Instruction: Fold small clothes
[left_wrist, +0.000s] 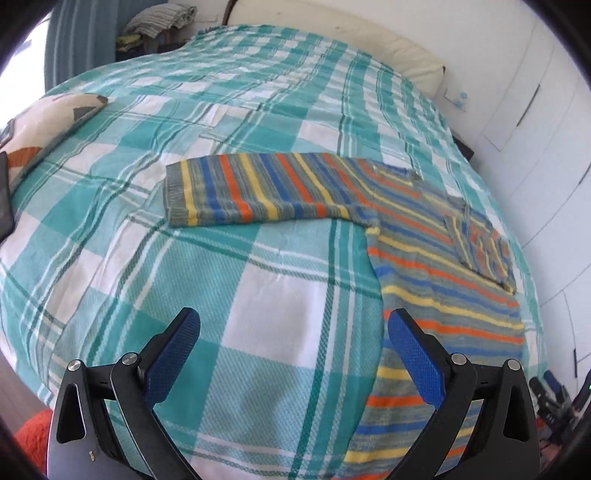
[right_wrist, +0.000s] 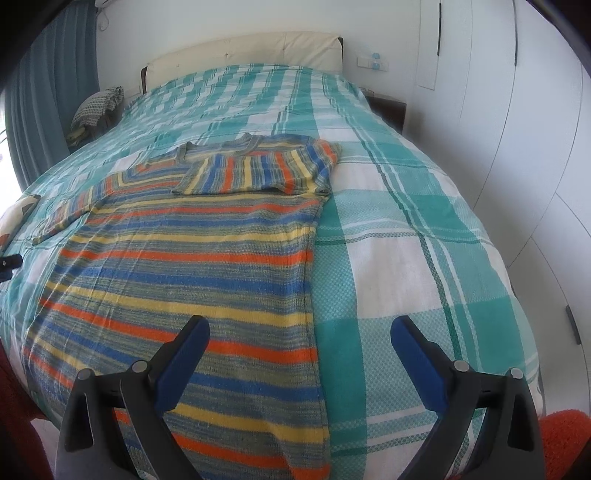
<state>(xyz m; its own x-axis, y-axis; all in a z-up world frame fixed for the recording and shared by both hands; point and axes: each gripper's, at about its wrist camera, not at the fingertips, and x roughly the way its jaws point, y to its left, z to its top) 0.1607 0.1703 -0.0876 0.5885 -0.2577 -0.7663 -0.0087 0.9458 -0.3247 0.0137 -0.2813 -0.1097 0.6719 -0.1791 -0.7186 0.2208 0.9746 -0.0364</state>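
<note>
A striped knit sweater (right_wrist: 192, 266) in blue, orange, yellow and grey lies flat on the bed. Its right sleeve (right_wrist: 258, 171) is folded across the chest. Its left sleeve (left_wrist: 258, 192) stretches out straight to the left. My left gripper (left_wrist: 293, 325) is open and empty above the bedspread, just left of the sweater's body (left_wrist: 443, 302). My right gripper (right_wrist: 299, 332) is open and empty over the sweater's lower right edge.
A teal and white plaid bedspread (right_wrist: 406, 229) covers the bed. A patterned cushion (left_wrist: 44, 125) lies at the left. A cream headboard (right_wrist: 243, 48) stands at the far end. White wardrobe doors (right_wrist: 524, 129) run along the right. An orange rug (right_wrist: 565, 443) lies on the floor.
</note>
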